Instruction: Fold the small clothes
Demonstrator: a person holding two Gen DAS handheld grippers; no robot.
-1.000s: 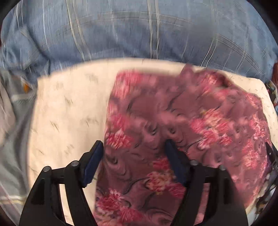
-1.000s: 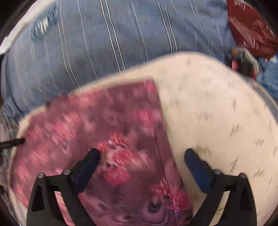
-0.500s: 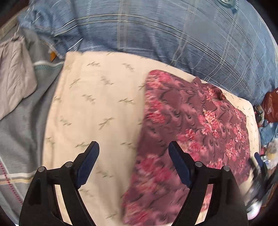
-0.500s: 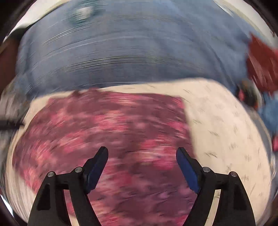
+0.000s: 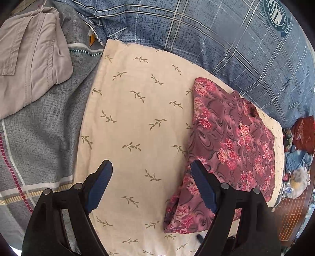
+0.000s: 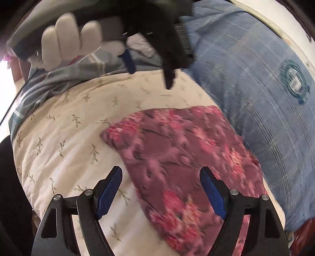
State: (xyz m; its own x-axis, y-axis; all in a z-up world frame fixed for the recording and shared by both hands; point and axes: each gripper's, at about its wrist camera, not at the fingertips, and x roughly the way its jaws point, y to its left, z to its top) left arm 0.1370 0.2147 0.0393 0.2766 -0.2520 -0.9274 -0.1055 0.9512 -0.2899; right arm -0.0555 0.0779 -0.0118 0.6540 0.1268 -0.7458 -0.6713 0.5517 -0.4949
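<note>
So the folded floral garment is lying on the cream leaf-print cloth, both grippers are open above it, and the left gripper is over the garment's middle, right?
Not quite. The left gripper is off to the side of the floral garment, mostly over bare cream leaf-print cloth, as the left wrist view shows. The rest holds: both grippers are open, and the right gripper hangs over the garment.

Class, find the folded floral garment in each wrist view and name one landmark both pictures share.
Left wrist view: folded floral garment lies right of centre, on the cream leaf-print cloth.
Right wrist view: folded floral garment sits centre to lower right.
Shared landmark: round emblem on the blue plaid bedding.
</note>
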